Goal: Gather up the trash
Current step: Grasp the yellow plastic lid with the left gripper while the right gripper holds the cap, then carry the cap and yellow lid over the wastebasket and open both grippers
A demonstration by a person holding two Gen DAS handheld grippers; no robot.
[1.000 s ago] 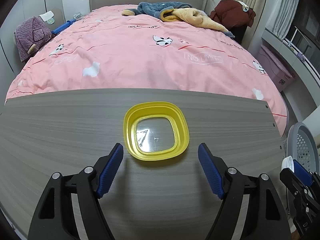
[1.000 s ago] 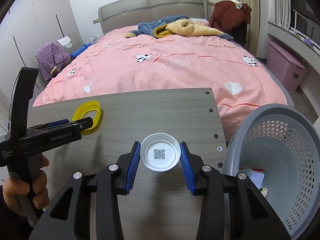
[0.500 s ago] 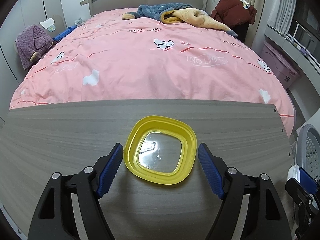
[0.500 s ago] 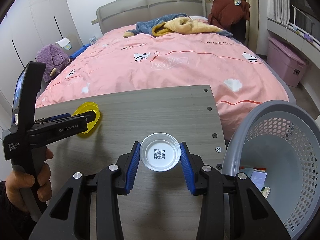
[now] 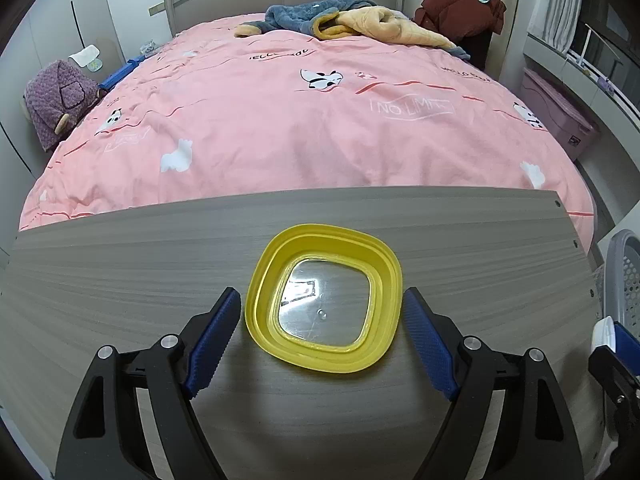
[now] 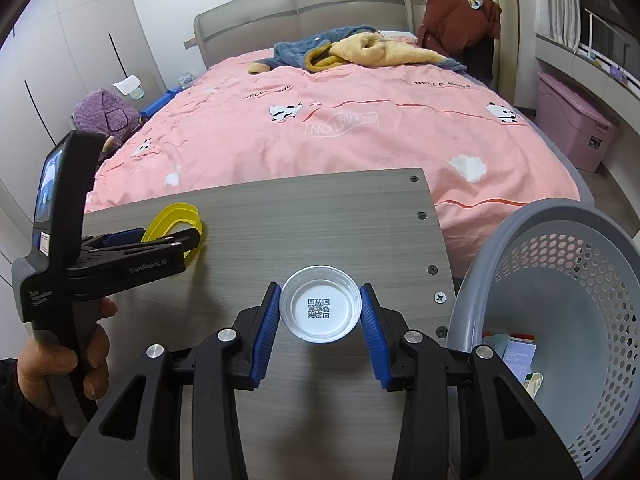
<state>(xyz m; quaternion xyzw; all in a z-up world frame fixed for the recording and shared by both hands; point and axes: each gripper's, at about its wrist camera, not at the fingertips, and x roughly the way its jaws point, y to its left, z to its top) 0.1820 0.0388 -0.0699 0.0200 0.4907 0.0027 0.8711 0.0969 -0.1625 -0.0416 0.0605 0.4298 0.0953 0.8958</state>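
Note:
A yellow square lid [image 5: 323,299] with a clear centre lies on the grey wooden table [image 5: 120,264]. My left gripper [image 5: 322,336] is open, its blue pads on either side of the lid, not touching it. In the right wrist view the lid [image 6: 173,216] shows beside the left gripper [image 6: 168,240]. My right gripper [image 6: 320,320] is shut on a small round white plastic cup [image 6: 320,309] with a QR code, held above the table near its right edge. A grey perforated trash basket [image 6: 560,320] stands to the right, with some packaging inside.
A bed with a pink duvet [image 5: 312,120] lies beyond the table's far edge. The basket's rim [image 5: 620,276] shows at the right of the left wrist view. A pink storage box [image 6: 572,128] sits at the far right.
My left gripper has moved forward, so the yellow lid now lies between its open pads. My right gripper still holds the white cup, with little movement.

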